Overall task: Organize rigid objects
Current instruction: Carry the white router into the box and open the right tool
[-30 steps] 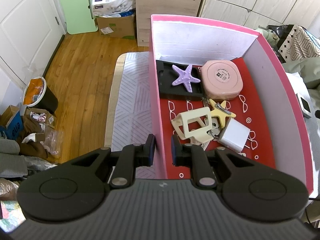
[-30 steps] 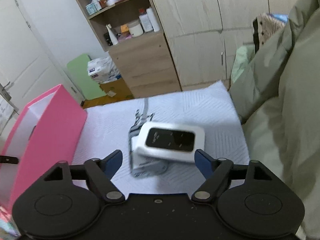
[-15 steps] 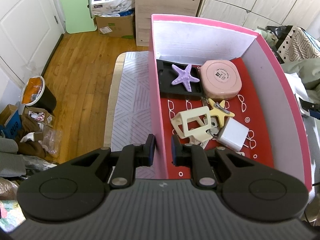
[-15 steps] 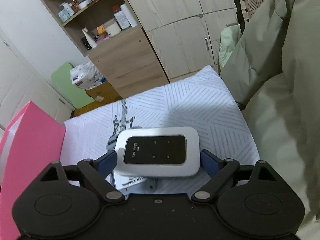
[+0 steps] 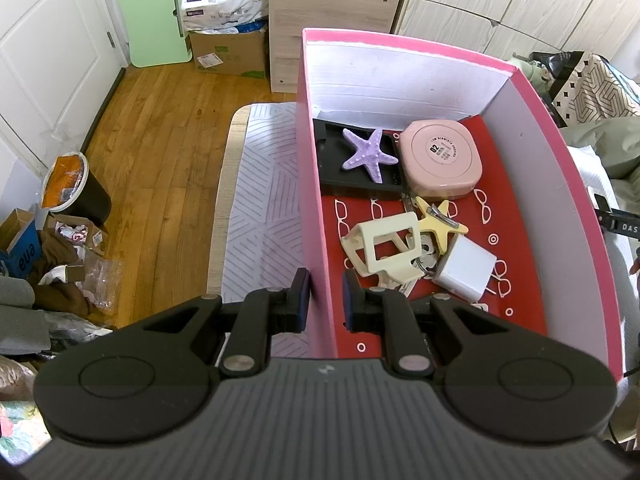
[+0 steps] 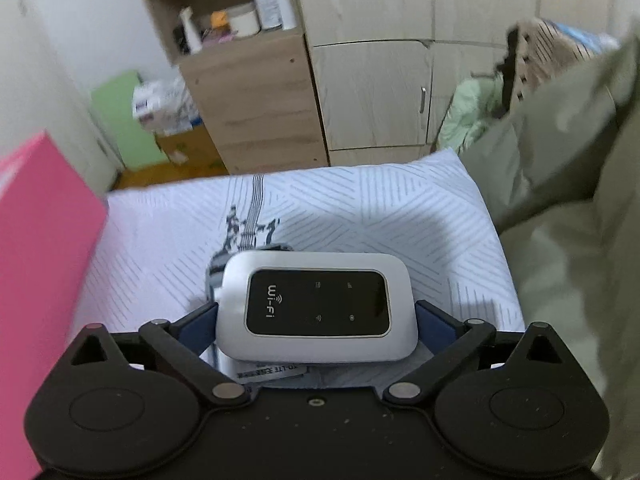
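Note:
My left gripper [image 5: 325,300] is shut on the near left wall of the pink box [image 5: 314,208], one finger on each side. Inside the box lie a purple starfish [image 5: 370,155] on a black tray [image 5: 332,168], a pink round case [image 5: 440,159], a yellow starfish [image 5: 438,224], a cream frame-shaped holder [image 5: 384,248] and a white charger [image 5: 466,268]. In the right wrist view a white Wi-Fi router [image 6: 318,306] with a black screen lies between the blue pads of my right gripper [image 6: 317,314], whose jaws are opening wide around it.
The router rests on a small labelled packet [image 6: 272,372] on the striped bedsheet [image 6: 360,216]. The pink box's outer wall [image 6: 36,260] stands to the left and a green blanket [image 6: 580,240] to the right. A wooden cabinet [image 6: 256,112] is behind; a bin [image 5: 76,188] stands on the floor.
The right gripper came forward and down while spreading its fingers, so the router now sits between them instead of ahead. The left gripper kept its hold on the box wall.

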Available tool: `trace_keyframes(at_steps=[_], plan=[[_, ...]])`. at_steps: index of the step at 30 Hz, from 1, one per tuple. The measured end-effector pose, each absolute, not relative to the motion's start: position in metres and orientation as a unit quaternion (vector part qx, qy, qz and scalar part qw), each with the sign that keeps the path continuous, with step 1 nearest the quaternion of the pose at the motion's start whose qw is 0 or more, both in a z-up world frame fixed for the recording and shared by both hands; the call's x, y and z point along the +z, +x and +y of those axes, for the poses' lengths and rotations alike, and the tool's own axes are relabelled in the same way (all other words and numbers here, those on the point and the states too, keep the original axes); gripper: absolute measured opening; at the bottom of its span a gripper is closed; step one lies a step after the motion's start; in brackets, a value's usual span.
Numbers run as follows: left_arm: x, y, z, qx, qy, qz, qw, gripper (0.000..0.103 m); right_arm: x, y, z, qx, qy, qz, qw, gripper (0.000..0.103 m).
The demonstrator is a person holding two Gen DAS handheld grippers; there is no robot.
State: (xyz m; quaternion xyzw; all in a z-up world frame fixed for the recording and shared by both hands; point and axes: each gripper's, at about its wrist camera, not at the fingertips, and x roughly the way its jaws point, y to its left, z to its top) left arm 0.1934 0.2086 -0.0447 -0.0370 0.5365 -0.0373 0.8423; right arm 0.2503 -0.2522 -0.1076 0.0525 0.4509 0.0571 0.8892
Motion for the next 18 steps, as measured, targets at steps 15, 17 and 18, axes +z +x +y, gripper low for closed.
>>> trace_keyframes(at_steps=[15,17,18], plan=[[-0.045,0.194,0.208,-0.037,-0.037,0.536,0.842,0.015,-0.085,0.223,-0.247,0.102,0.029,0.418,0.902,0.101],[-0.044,0.194,0.209,-0.037,-0.039,0.538,0.841,0.015,-0.075,0.216,-0.243,0.115,0.029,0.409,0.905,0.101],[-0.044,0.194,0.208,-0.038,-0.038,0.539,0.841,0.015,-0.070,0.213,-0.239,0.122,0.029,0.407,0.905,0.101]])
